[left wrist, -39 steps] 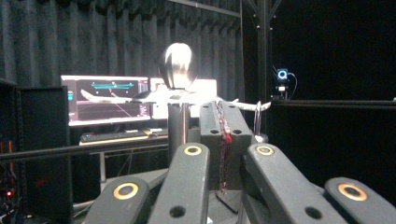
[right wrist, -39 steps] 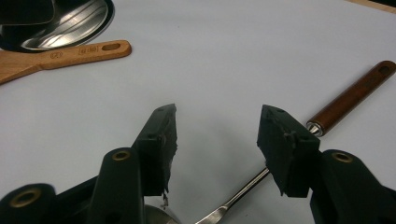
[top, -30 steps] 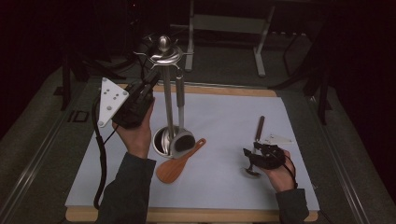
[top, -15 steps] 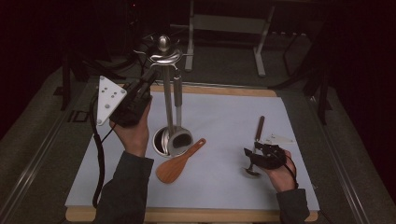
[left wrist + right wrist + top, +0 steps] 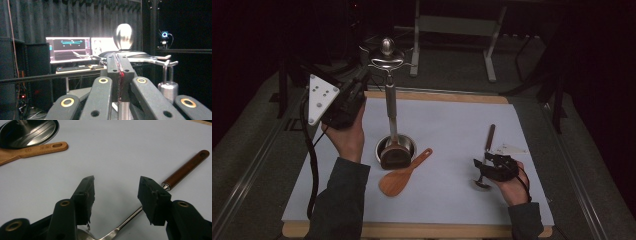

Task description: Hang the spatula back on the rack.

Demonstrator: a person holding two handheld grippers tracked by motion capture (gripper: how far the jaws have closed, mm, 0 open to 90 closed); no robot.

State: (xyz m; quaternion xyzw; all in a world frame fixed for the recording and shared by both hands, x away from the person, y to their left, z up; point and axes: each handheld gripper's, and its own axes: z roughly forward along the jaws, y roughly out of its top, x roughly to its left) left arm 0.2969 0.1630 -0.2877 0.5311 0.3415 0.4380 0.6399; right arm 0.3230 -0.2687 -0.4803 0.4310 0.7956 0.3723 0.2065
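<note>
Since a second ago your left gripper [image 5: 362, 80] has lifted a little and closed in on the hooked top of the utensil stand [image 5: 388, 62]; your right hand has kept its place. Your left gripper's jaws are pressed together with nothing between them, just beside the stand's top arms. Your right gripper [image 5: 484, 167] rests low on the white mat [image 5: 452, 130] at the right, jaws spread, straddling the metal shank of the ladle [image 5: 488, 145] without pinching it.

A dark spatula [image 5: 393, 154] hangs on the stand's pole, its blade down in the round steel base dish [image 5: 407, 146]. A wooden rice paddle [image 5: 404, 173] lies on the mat just near of that dish, handle pointing far and right.

Your left gripper view alone shows the stand's rounded knob [image 5: 123, 36] and flat hook arms [image 5: 160, 60] up close, with lit monitors [image 5: 67, 48] behind. Your right gripper view adds the ladle's brown wooden handle [image 5: 186, 168], the shank running under the spread jaws, and the paddle's handle [image 5: 42, 148] beside the dish rim [image 5: 53, 131].
</note>
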